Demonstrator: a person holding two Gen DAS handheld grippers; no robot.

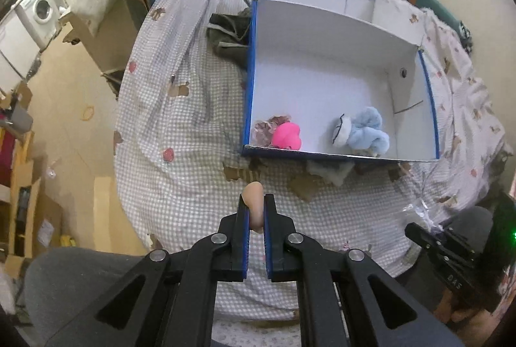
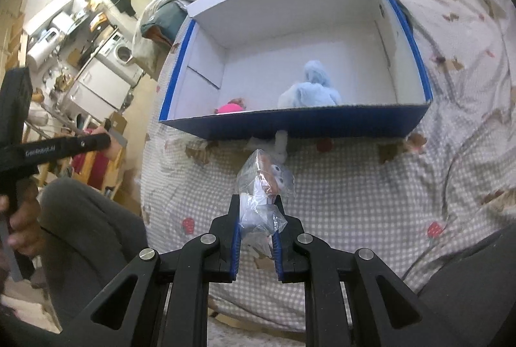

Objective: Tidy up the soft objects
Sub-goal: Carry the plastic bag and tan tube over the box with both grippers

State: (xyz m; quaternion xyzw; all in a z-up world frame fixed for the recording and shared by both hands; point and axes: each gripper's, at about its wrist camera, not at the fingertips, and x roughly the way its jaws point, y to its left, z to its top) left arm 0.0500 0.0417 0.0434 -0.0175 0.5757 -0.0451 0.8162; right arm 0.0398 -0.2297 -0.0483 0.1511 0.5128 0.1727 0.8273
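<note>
My left tongs [image 1: 256,201] were pinched shut on a small peach-coloured soft toy [image 1: 253,197], its rounded top sticking out past the tips and its lower end hanging down between the blue pads. My right tongs [image 2: 258,201] were clamped on a little plush toy sealed in a clear plastic bag [image 2: 266,185] — the bag bulged out ahead of the tips, and googly eyes showed through the film.

Ahead of both tongs, on the checked bedspread [image 1: 180,134], sat the open blue-edged cardboard box [image 1: 248,82] with its white inside. In it, against the wall nearest me, lay a bright pink soft toy [image 1: 287,135] touching a crumpled brownish cloth [image 1: 266,127] at its left, and further right a fluffy pale-blue plush [image 1: 367,130]. Just outside the box, tucked against its near wall and ahead of my right tongs, a pale fluffy item [image 2: 279,142] rested on the bedspread. Beyond my left tongs, at the box's left outer side, a dark olive garment [image 1: 230,35] lay bunched up.

Off to my far left stood a white washing machine [image 1: 40,8] — well apart from the bed
</note>
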